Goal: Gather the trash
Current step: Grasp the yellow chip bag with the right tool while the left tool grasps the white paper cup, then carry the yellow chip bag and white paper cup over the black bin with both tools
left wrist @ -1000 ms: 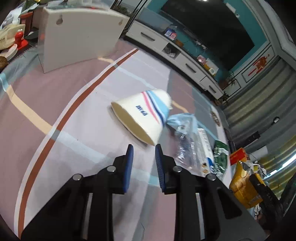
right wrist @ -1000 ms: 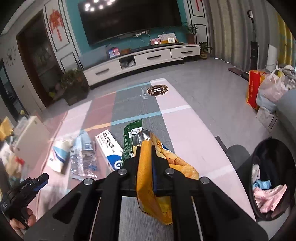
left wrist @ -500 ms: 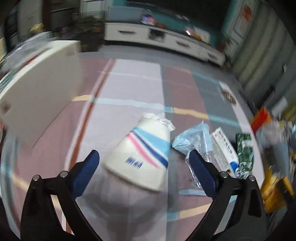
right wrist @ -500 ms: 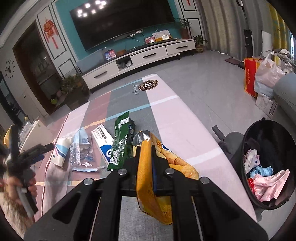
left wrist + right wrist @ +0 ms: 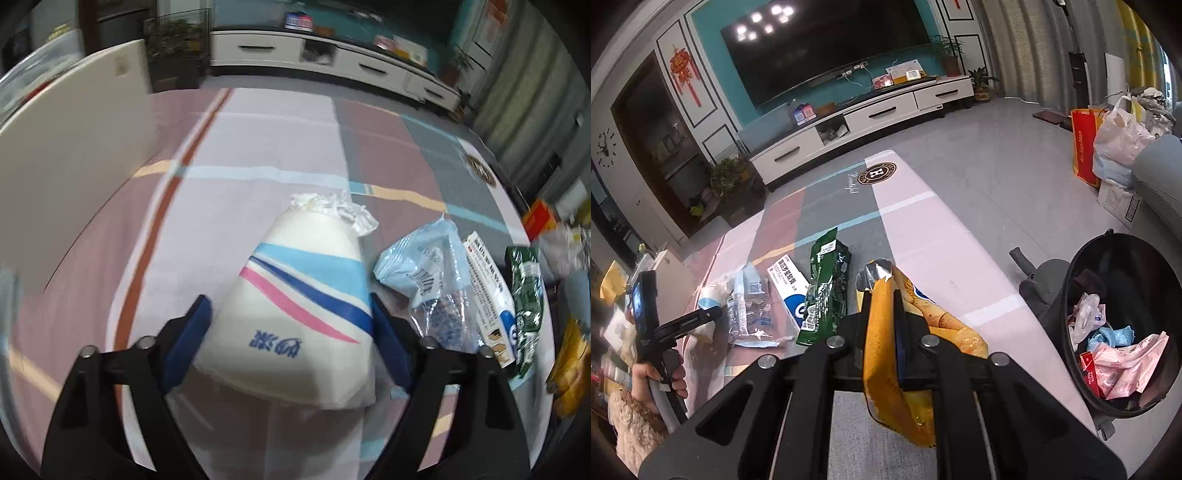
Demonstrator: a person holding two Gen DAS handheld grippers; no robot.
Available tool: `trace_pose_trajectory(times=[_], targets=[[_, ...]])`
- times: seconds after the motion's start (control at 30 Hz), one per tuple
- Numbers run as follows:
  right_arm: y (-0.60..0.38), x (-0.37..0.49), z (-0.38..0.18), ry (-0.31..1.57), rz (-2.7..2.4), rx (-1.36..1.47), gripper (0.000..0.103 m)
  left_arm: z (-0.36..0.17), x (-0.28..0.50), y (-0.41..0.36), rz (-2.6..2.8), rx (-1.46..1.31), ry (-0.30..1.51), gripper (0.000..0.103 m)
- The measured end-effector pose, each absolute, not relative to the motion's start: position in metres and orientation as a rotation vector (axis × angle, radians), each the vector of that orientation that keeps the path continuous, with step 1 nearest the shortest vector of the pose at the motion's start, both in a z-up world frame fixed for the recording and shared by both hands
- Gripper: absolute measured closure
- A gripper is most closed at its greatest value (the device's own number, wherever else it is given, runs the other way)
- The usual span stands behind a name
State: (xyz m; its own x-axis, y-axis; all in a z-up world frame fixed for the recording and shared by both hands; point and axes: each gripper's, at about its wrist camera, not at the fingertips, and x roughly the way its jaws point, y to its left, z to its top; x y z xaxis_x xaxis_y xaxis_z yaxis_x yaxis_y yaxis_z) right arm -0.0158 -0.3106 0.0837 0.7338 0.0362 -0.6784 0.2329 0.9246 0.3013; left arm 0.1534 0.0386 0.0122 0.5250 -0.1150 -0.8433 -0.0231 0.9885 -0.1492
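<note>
- Trash bin (image 5: 1082, 258), black, stands beside the table (image 5: 934, 236), holding pink wrappers (image 5: 1126, 365).
- Right gripper (image 5: 886, 325) clamps a yellow chip bag (image 5: 882, 369).
- Left gripper (image 5: 288, 332), spread wide, straddles a paper cup (image 5: 303, 295) lying on its side.

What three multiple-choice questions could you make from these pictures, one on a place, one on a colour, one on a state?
1. Where is the black trash bin?
A. On the table
B. On the floor beside the table
C. Under the TV

2. What colour is the bag in the right tool?
A. Yellow
B. Green
C. Blue

3. How is the left tool?
A. Shut, empty
B. Open around the paper cup
C. Out of view

Answers: 1 B, it stands off the table's right edge; 2 A, yellow foil between the fingers; 3 B, blue pads flank the cup.
</note>
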Motion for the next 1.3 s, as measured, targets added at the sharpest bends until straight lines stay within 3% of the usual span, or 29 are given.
trace_pose_trajectory(times=[0.33, 0.6, 1.3], targets=[[-0.307, -0.029, 0.099, 0.715, -0.062, 0.372, 0.092, 0.078, 0.021, 0.055, -0.056, -0.404, 0.783, 0.023], [-0.309, -0.062, 0.111, 0.668, -0.047, 0.359, 0.092, 0.080, -0.066, 0.028, -0.107, -0.522, 0.745, 0.023], [-0.393, -0.139, 0.152, 0.433, -0.182, 0.461, 0.092, 0.135, -0.097, -0.134, -0.429, -0.315, 0.702, 0.022]])
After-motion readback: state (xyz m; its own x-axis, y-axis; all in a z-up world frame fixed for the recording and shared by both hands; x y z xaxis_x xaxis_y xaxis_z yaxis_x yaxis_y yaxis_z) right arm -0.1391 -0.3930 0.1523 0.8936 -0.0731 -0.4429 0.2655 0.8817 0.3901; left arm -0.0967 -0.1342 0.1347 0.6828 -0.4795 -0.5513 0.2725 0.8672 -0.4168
